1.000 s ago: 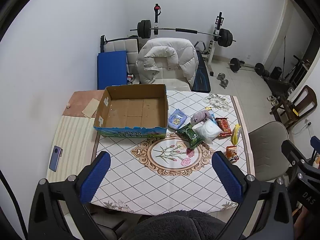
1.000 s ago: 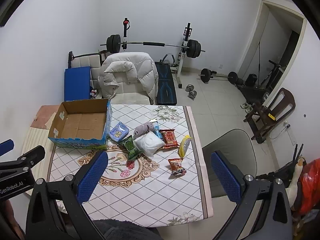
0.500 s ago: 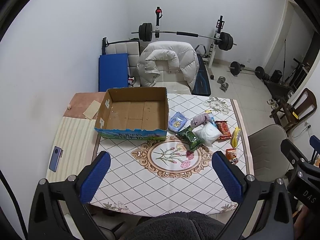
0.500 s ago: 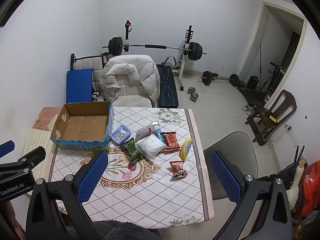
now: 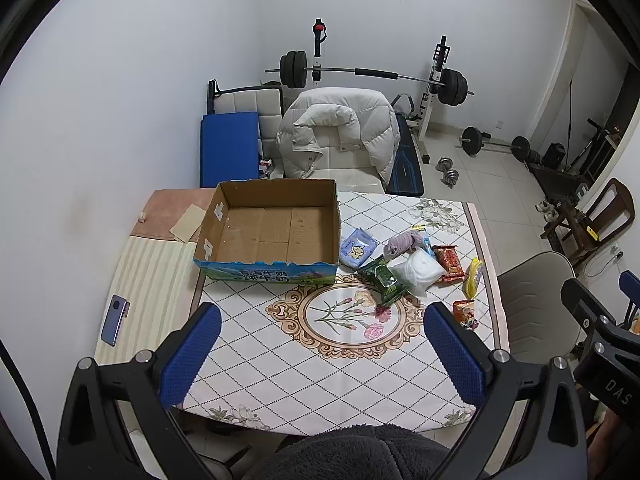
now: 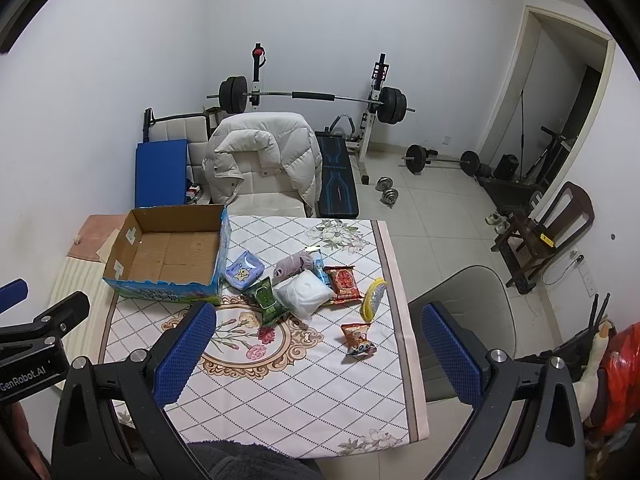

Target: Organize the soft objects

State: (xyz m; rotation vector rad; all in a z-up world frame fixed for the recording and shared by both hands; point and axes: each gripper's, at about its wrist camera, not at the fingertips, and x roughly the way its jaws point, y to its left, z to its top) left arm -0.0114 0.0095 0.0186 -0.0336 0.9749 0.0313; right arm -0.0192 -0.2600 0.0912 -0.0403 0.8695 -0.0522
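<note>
An open, empty cardboard box [image 5: 276, 232] [image 6: 168, 256] stands at the table's far left. To its right lie soft packets: a blue pouch [image 5: 357, 247] [image 6: 243, 271], a purple cloth [image 5: 402, 242] [image 6: 294, 265], a white bag [image 5: 420, 270] [image 6: 306, 294], a green packet [image 5: 383, 279] [image 6: 267, 298], a red packet [image 5: 449, 260] [image 6: 344, 282], a yellow packet [image 5: 473, 272] [image 6: 374, 298] and an orange snack packet [image 5: 464, 312] [image 6: 357, 338]. My left gripper [image 5: 320, 354] and right gripper [image 6: 316, 354] are both open and empty, high above the table's near side.
A phone [image 5: 115, 320] lies on the striped mat left of the table. A chair with a white jacket [image 5: 340, 136] stands behind the table, a grey chair [image 6: 464, 312] to its right. Weights and a bench fill the back of the room.
Both grippers have risen and drawn back, so the table looks smaller and farther. Both stay open; nothing on the table has moved.
</note>
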